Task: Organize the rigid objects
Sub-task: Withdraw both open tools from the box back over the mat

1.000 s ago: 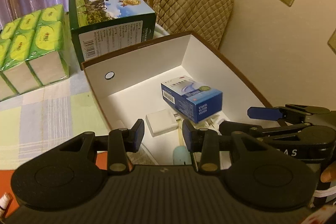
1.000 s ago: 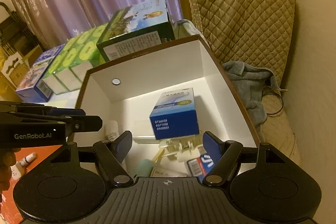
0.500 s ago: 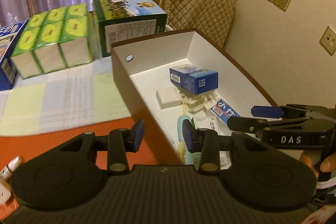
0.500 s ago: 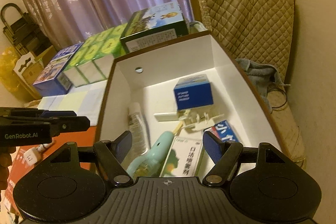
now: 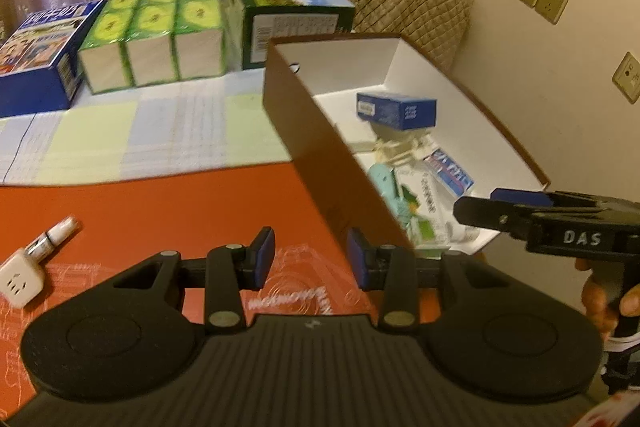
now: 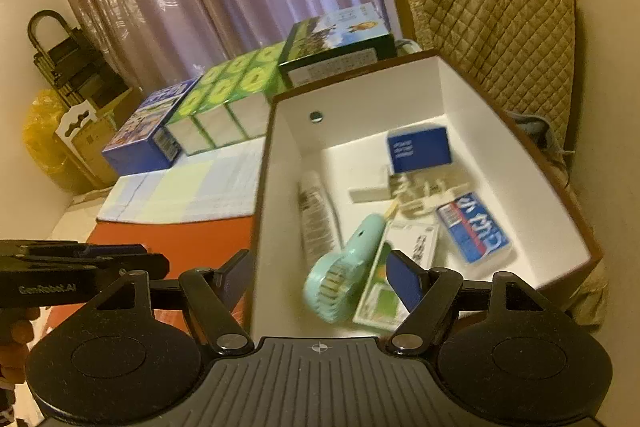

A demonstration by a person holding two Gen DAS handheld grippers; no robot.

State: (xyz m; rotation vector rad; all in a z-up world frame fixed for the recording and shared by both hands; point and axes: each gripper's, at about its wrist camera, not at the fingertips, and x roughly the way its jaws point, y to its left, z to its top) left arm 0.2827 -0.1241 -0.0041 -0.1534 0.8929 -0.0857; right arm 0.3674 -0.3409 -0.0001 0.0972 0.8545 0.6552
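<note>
Our left hand-held gripper [image 5: 310, 259] has pulled back from over the box [image 5: 320, 147] in the last second; its blue pads stand apart with nothing between them, now above the red desk [image 5: 160, 211] rather than the box floor. This retreat brings the white plug cube [image 5: 18, 277] and small tube [image 5: 56, 233] into sight at the left edge, lying on the desk outside the box. We judge these the next things to gather.

From the right wrist, our right hand-held gripper [image 6: 320, 277] has likewise drawn away, jaws wide and empty, so the near end of the box [image 6: 276, 187] shows what was hidden before: the mint fan [image 6: 344, 267], a white tube [image 6: 316, 215] and a blue-and-red carton [image 6: 474, 227], beside the blue carton [image 6: 418, 149] further in. All rest inside; the drop looks finished.
</note>
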